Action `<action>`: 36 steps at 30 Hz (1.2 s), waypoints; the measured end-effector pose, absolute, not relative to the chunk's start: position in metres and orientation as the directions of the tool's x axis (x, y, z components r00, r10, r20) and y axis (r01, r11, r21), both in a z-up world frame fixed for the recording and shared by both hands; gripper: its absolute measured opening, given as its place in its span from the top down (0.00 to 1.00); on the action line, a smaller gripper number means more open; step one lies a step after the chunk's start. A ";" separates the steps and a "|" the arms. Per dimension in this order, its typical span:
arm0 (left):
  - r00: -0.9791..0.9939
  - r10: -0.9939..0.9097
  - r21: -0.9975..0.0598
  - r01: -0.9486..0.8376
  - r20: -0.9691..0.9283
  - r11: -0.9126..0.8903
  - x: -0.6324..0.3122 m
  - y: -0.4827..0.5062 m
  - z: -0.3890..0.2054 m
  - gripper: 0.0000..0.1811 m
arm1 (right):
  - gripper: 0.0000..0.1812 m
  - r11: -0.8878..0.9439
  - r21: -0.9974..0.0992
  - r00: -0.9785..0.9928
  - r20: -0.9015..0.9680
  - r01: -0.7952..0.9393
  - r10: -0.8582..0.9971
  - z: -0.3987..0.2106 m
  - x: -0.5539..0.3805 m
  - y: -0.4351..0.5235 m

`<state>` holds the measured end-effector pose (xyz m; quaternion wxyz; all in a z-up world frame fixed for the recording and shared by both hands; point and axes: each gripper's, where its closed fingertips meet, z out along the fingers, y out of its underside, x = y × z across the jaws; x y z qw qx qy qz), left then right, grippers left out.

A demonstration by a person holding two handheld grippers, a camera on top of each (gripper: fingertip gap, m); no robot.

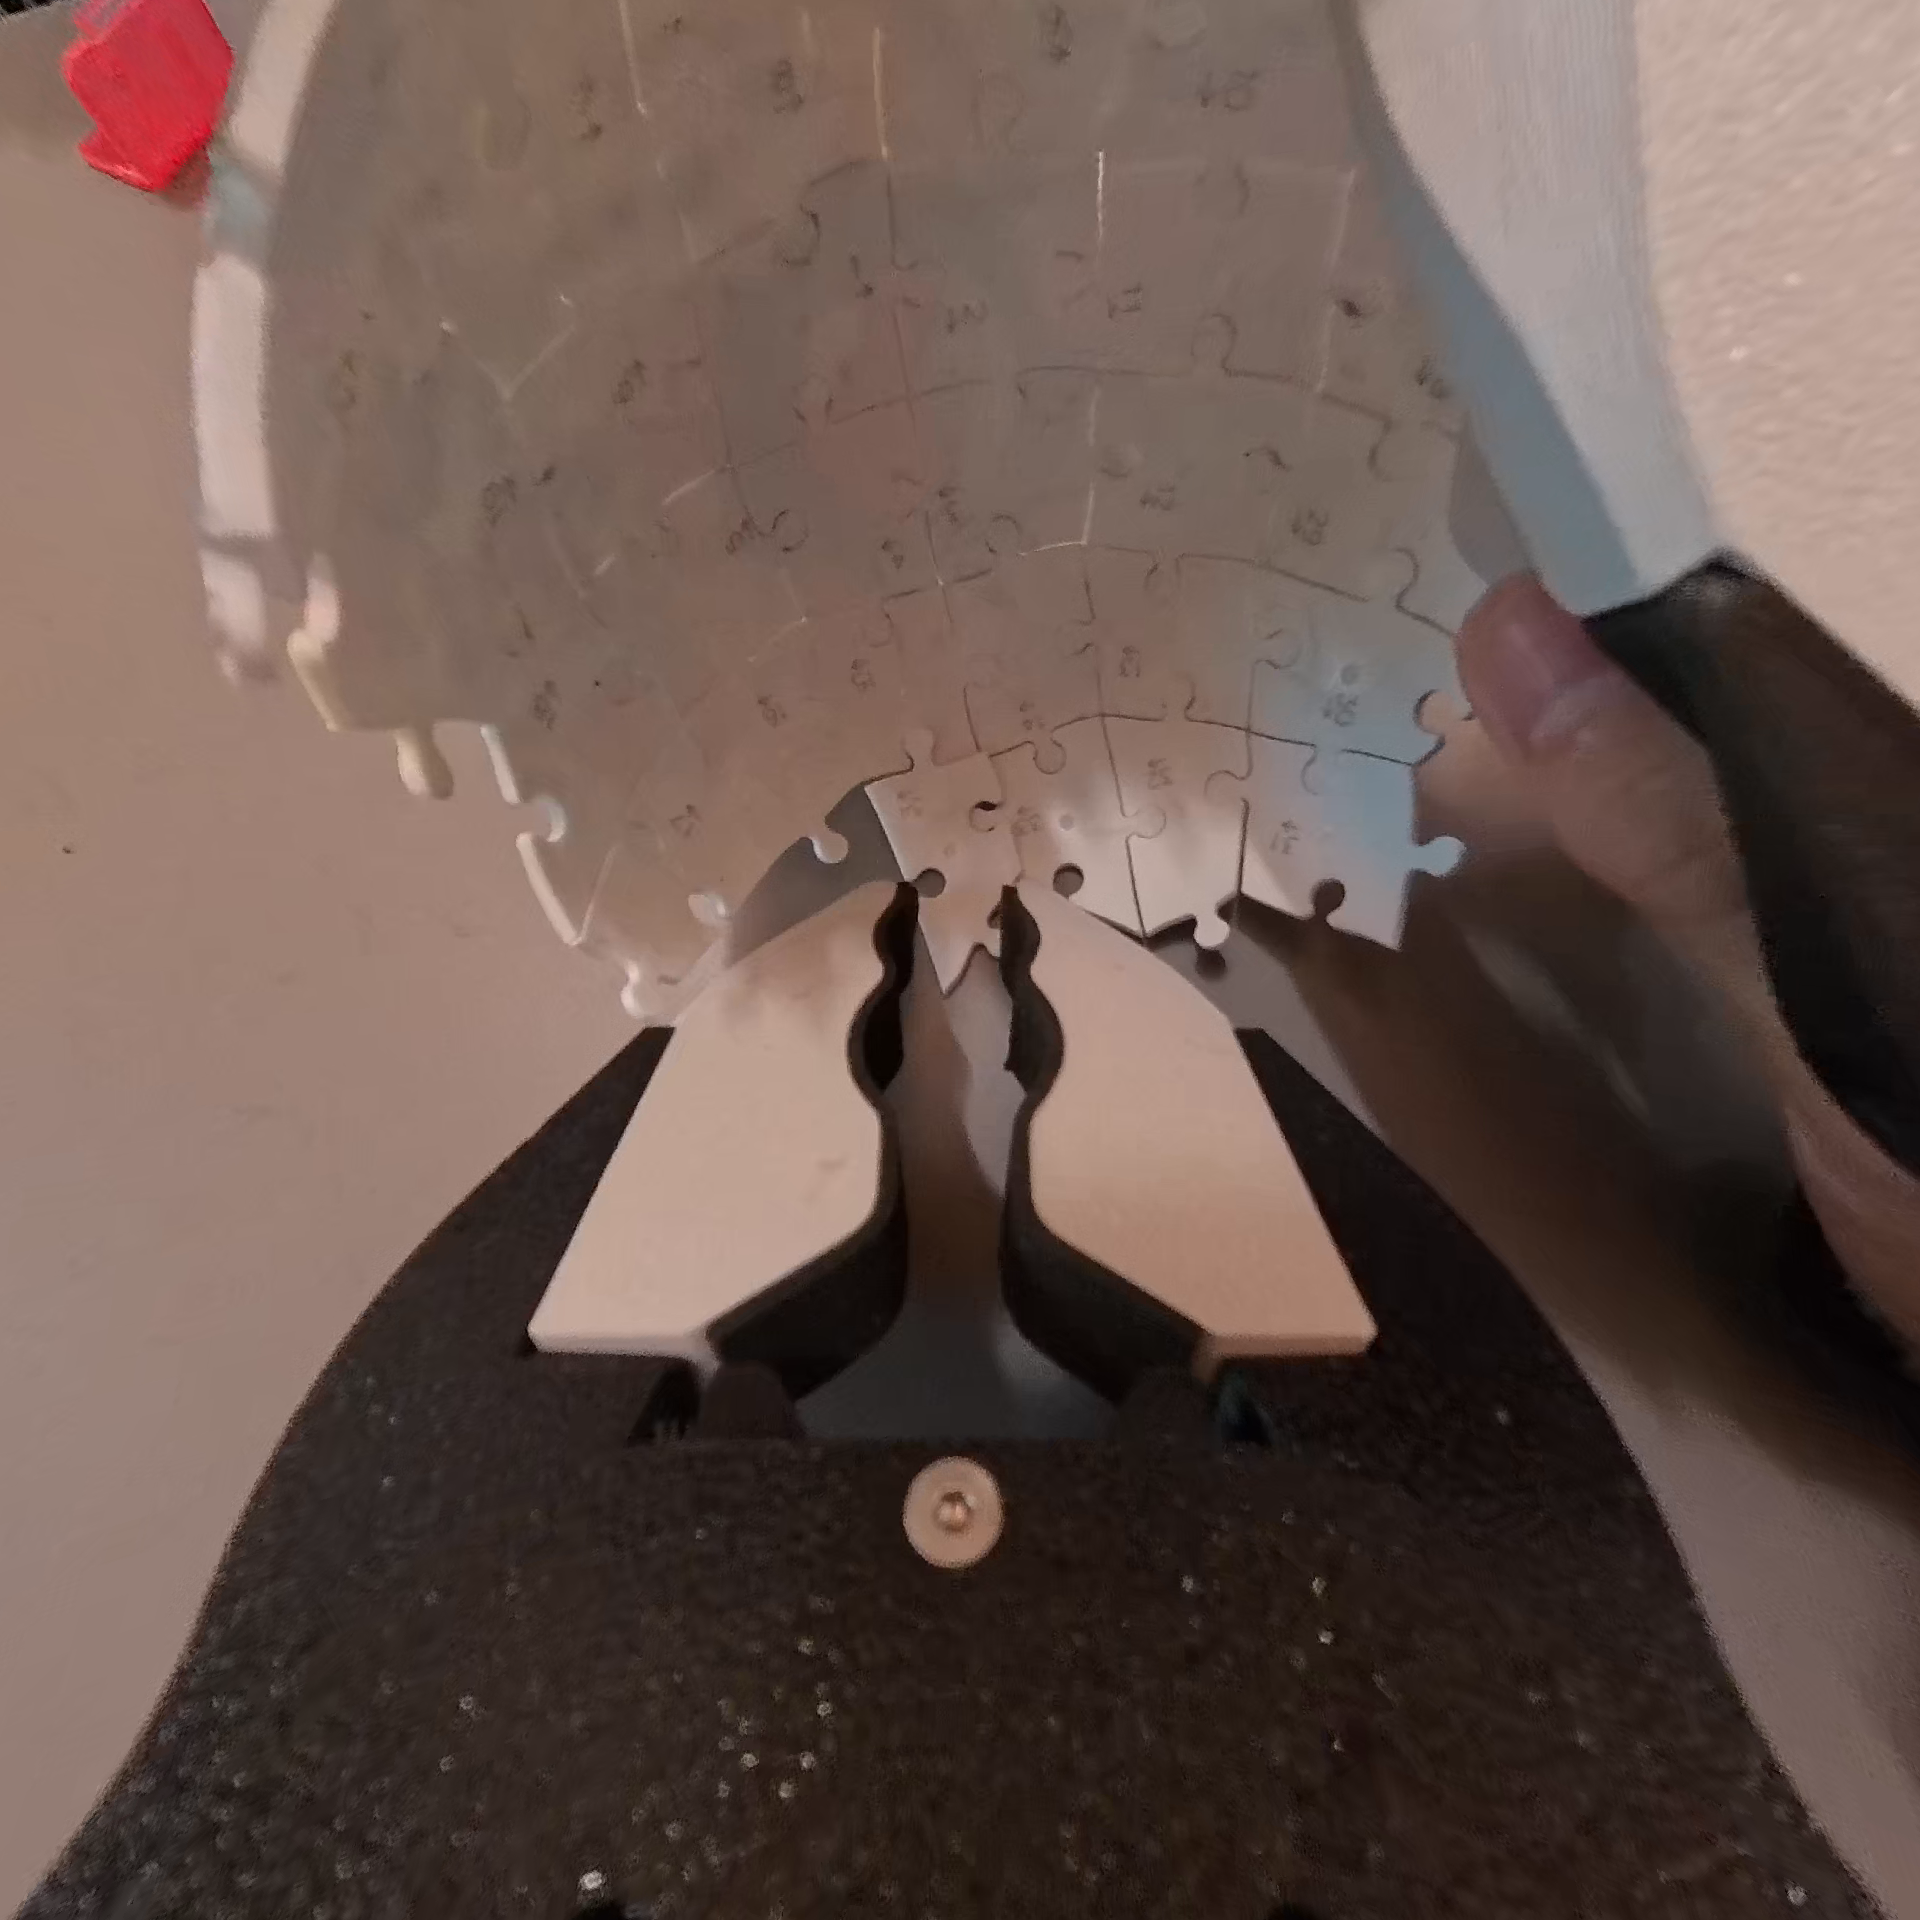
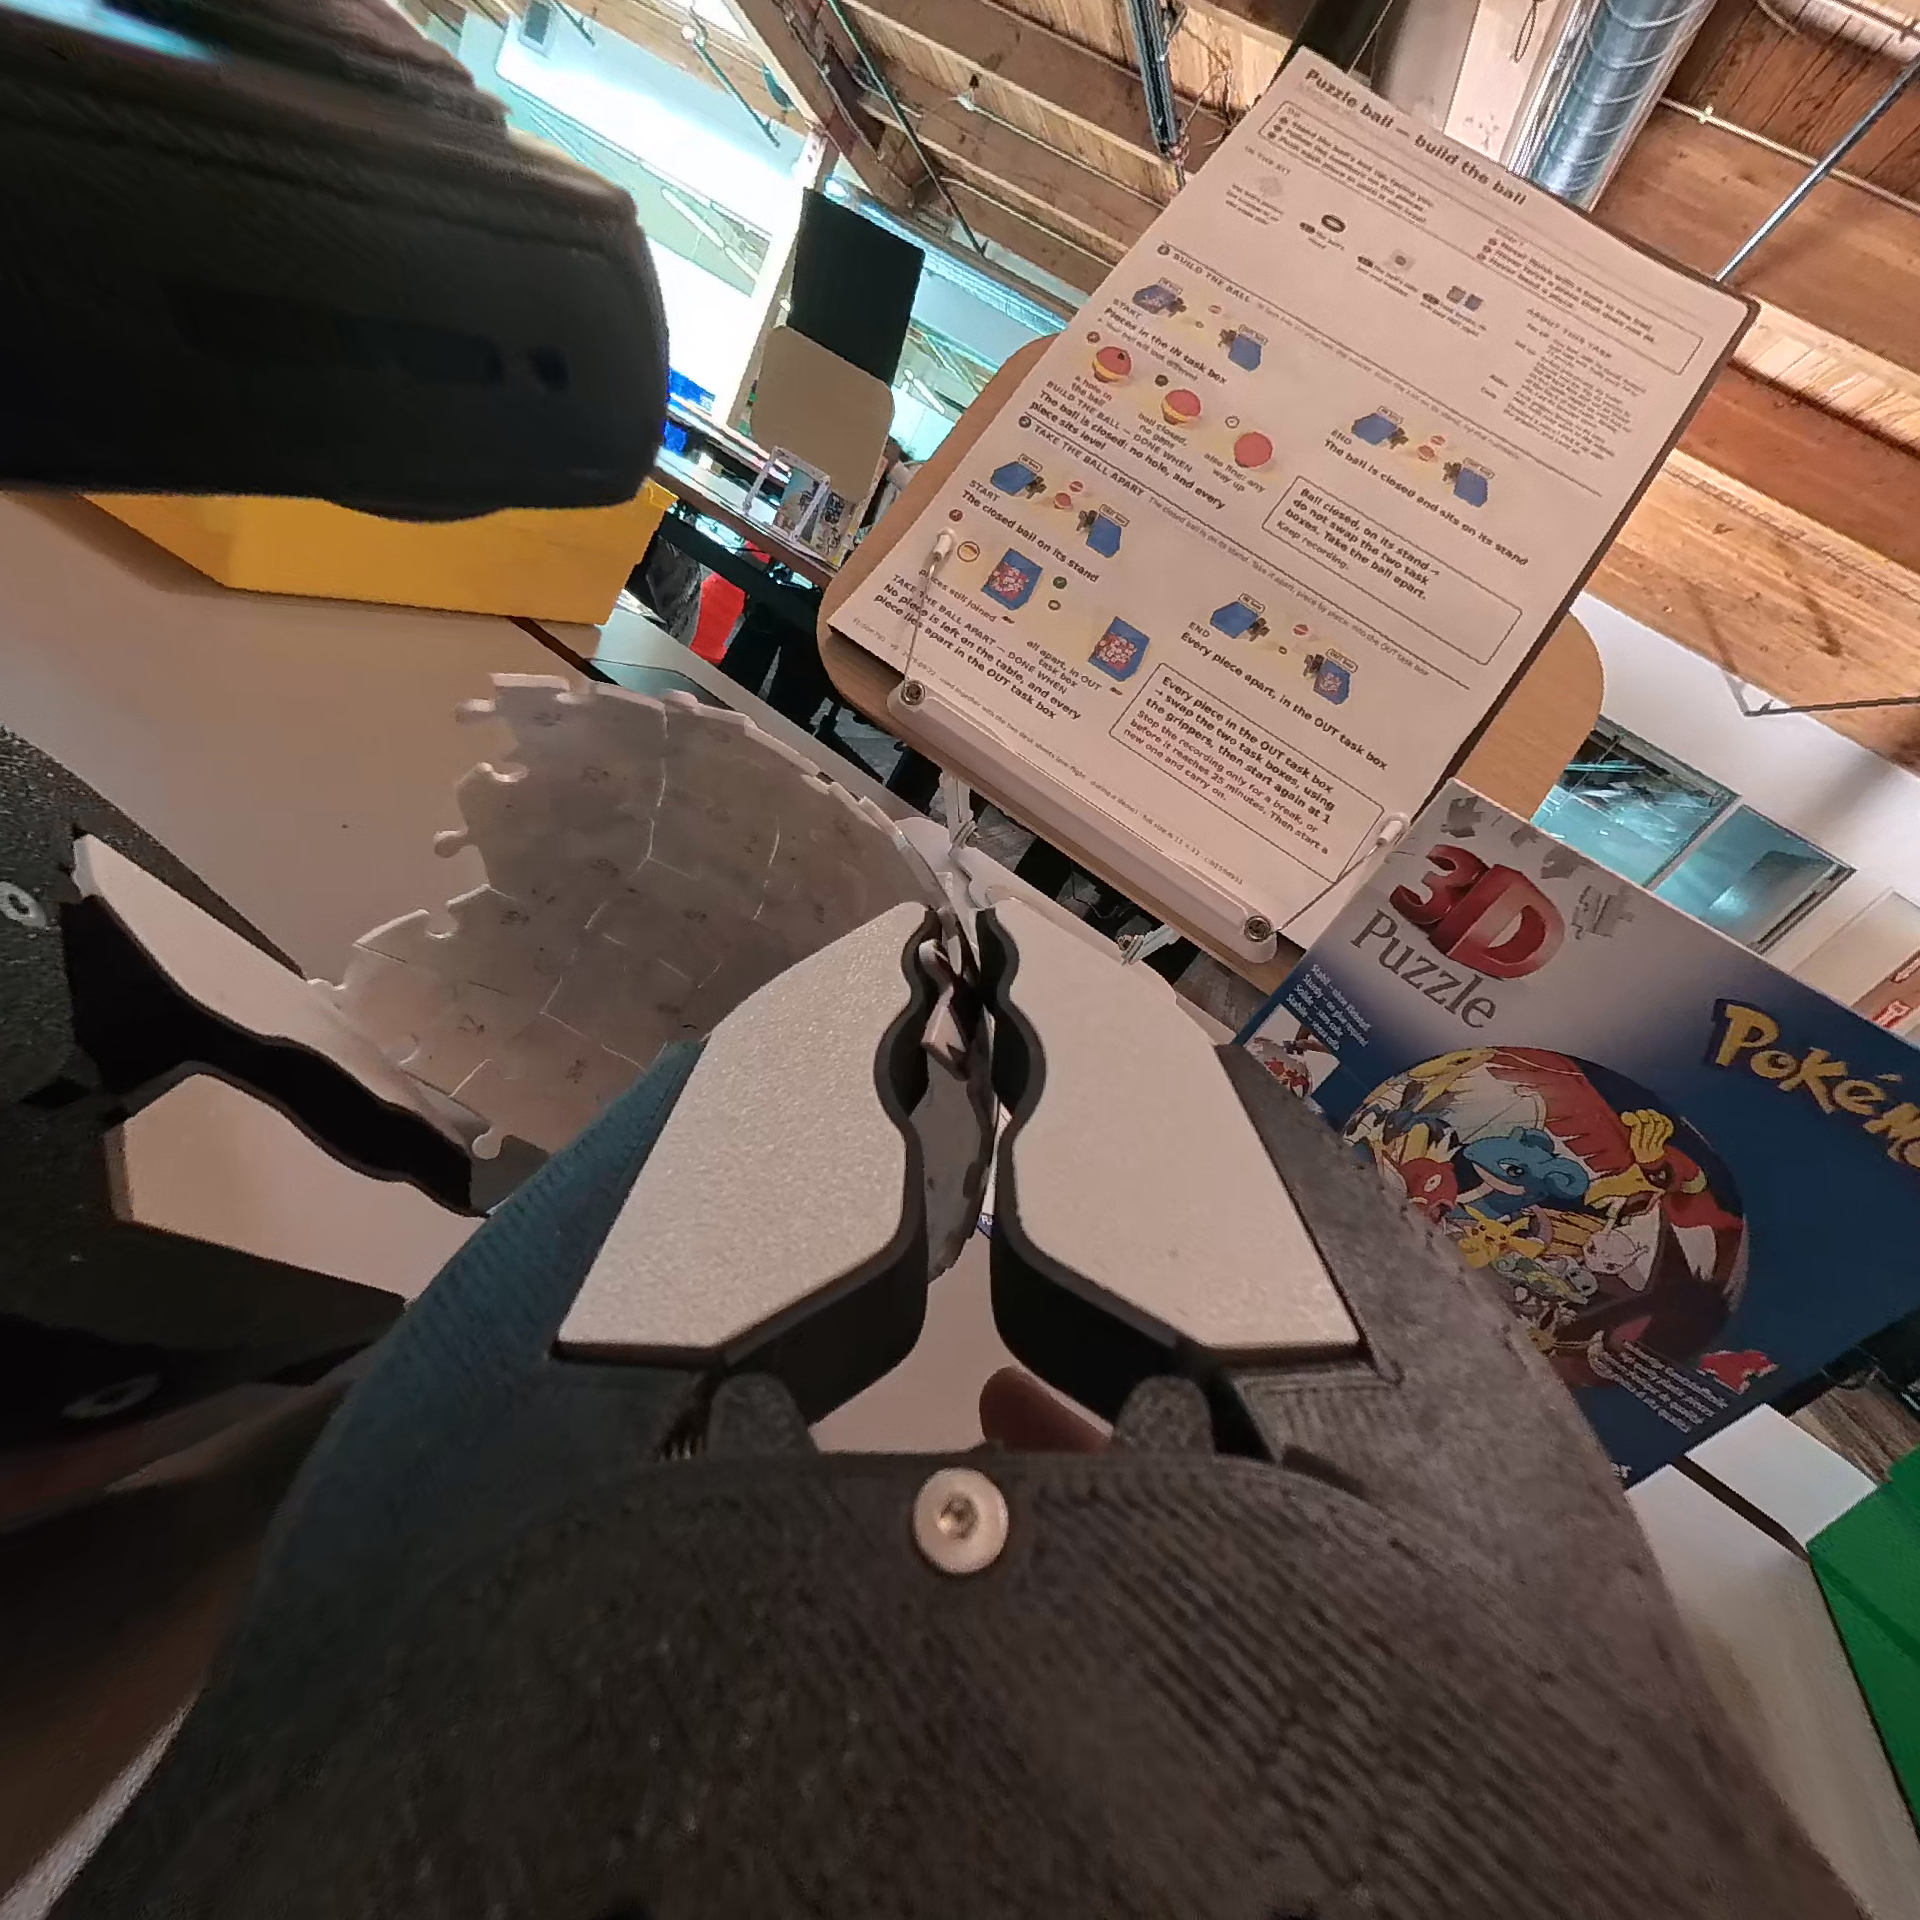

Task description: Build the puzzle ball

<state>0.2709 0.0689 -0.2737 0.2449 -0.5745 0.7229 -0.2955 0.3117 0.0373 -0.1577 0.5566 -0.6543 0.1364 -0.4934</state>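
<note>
The half-built puzzle ball (image 1: 935, 416) is a curved shell of joined pieces, seen from its pale numbered inside. My left gripper (image 1: 961, 920) is shut on a white puzzle piece (image 1: 940, 826) at the shell's lower rim. My right gripper (image 2: 961, 961) is shut on the shell's edge, seen edge-on between its fingers, with the shell (image 2: 644, 883) spreading to the left. The right gripper's white finger (image 1: 1507, 312) lies along the shell's right side, with a person's thumb (image 1: 1527, 665) beside it. The left gripper (image 2: 312, 1091) shows at the shell's lower edge.
An instruction sheet on a stand (image 2: 1299, 499) and the blue puzzle box (image 2: 1621, 1122) stand behind the shell. A yellow bin (image 2: 416, 561) sits at the back left and a green box (image 2: 1870, 1662) at the right edge. A blurred red object (image 1: 145, 94) lies on the pale table (image 1: 208, 1143). Spacing between my two grippers at the tips: around 12 cm.
</note>
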 end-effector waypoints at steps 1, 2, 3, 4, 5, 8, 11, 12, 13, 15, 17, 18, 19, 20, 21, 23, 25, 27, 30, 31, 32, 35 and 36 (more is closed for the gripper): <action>-0.225 -0.974 -0.716 -0.677 -0.021 0.171 0.271 0.068 -0.272 0.92 | 0.96 -0.344 -0.862 0.475 0.495 0.372 -0.727 -0.157 0.311 0.037; -0.242 -0.970 -0.729 -0.659 -0.023 0.182 0.271 0.065 -0.269 0.93 | 0.96 -0.347 -0.860 0.473 0.499 0.374 -0.726 -0.157 0.311 0.037; -0.267 -0.963 -0.744 -0.637 -0.032 0.201 0.271 0.062 -0.266 0.96 | 0.96 -0.348 -0.859 0.473 0.500 0.375 -0.726 -0.157 0.311 0.037; -0.275 -0.960 -0.753 -0.619 -0.060 0.224 0.271 0.062 -0.264 1.00 | 0.96 -0.345 -0.860 0.474 0.498 0.376 -0.726 -0.157 0.311 0.038; -0.281 -0.955 -0.756 -0.603 -0.098 0.255 0.272 0.064 -0.262 1.00 | 0.96 -0.345 -0.860 0.474 0.499 0.376 -0.726 -0.157 0.311 0.038; -0.316 -0.935 -0.741 -0.588 -0.159 0.325 0.275 0.068 -0.262 1.00 | 0.96 -0.341 -0.862 0.476 0.495 0.376 -0.727 -0.157 0.311 0.038; -0.358 -0.922 -0.746 -0.572 -0.147 0.341 0.279 0.066 -0.263 1.00 | 0.96 -0.341 -0.860 0.473 0.497 0.379 -0.727 -0.157 0.310 0.038; -0.365 -0.919 -0.747 -0.567 -0.152 0.348 0.281 0.067 -0.263 1.00 | 0.96 -0.336 -0.863 0.475 0.491 0.377 -0.730 -0.157 0.310 0.038; -0.370 -0.915 -0.746 -0.561 -0.162 0.359 0.283 0.068 -0.262 1.00 | 0.96 -0.332 -0.866 0.476 0.487 0.375 -0.732 -0.157 0.311 0.037; -0.387 -0.904 -0.740 -0.552 -0.181 0.384 0.287 0.068 -0.262 1.00 | 0.96 -0.329 -0.868 0.477 0.482 0.371 -0.735 -0.157 0.311 0.037; -0.399 -0.895 -0.738 -0.540 -0.200 0.405 0.291 0.066 -0.263 1.00 | 0.96 -0.327 -0.869 0.476 0.480 0.370 -0.737 -0.157 0.312 0.037; -0.407 -0.890 -0.733 -0.539 -0.205 0.415 0.292 0.065 -0.264 1.00 | 0.96 -0.323 -0.871 0.478 0.477 0.370 -0.738 -0.157 0.311 0.037; -0.409 -0.887 -0.724 -0.542 -0.216 0.426 0.293 0.064 -0.266 1.00 | 0.96 -0.322 -0.872 0.479 0.475 0.369 -0.738 -0.157 0.311 0.037; -0.412 -0.882 -0.713 -0.546 -0.228 0.439 0.294 0.064 -0.268 1.00 | 0.96 -0.324 -0.872 0.477 0.475 0.367 -0.739 -0.157 0.312 0.036; -0.408 -0.881 -0.707 -0.549 -0.238 0.446 0.295 0.064 -0.269 1.00 | 0.96 -0.323 -0.873 0.477 0.474 0.366 -0.741 -0.157 0.312 0.036; -0.397 -0.885 -0.705 -0.554 -0.244 0.443 0.298 0.065 -0.269 1.00 | 0.96 -0.320 -0.876 0.480 0.469 0.362 -0.742 -0.158 0.312 0.036; -0.398 -0.886 -0.705 -0.557 -0.236 0.438 0.299 0.063 -0.270 1.00 | 0.96 -0.318 -0.879 0.479 0.464 0.357 -0.745 -0.158 0.313 0.035; -0.398 -0.889 -0.703 -0.564 -0.228 0.433 0.299 0.063 -0.270 1.00 | 0.96 -0.315 -0.882 0.481 0.458 0.349 -0.748 -0.159 0.314 0.035; -0.386 -0.903 -0.707 -0.585 -0.188 0.398 0.299 0.063 -0.271 1.00 | 0.96 -0.306 -0.889 0.487 0.445 0.340 -0.751 -0.160 0.315 0.035; -0.380 -0.908 -0.705 -0.595 -0.174 0.385 0.299 0.064 -0.272 1.00 | 0.96 -0.308 -0.889 0.488 0.446 0.339 -0.751 -0.161 0.315 0.035; -0.378 -0.910 -0.701 -0.602 -0.170 0.381 0.299 0.064 -0.272 1.00 | 0.96 -0.310 -0.889 0.488 0.447 0.338 -0.749 -0.161 0.315 0.035; -0.393 -0.891 -0.685 -0.585 -0.229 0.434 0.299 0.064 -0.272 1.00 | 0.96 -0.311 -0.887 0.484 0.449 0.340 -0.751 -0.161 0.315 0.035; -0.396 -0.885 -0.687 -0.574 -0.243 0.445 0.299 0.064 -0.271 1.00 | 0.96 -0.313 -0.886 0.480 0.451 0.342 -0.753 -0.160 0.315 0.034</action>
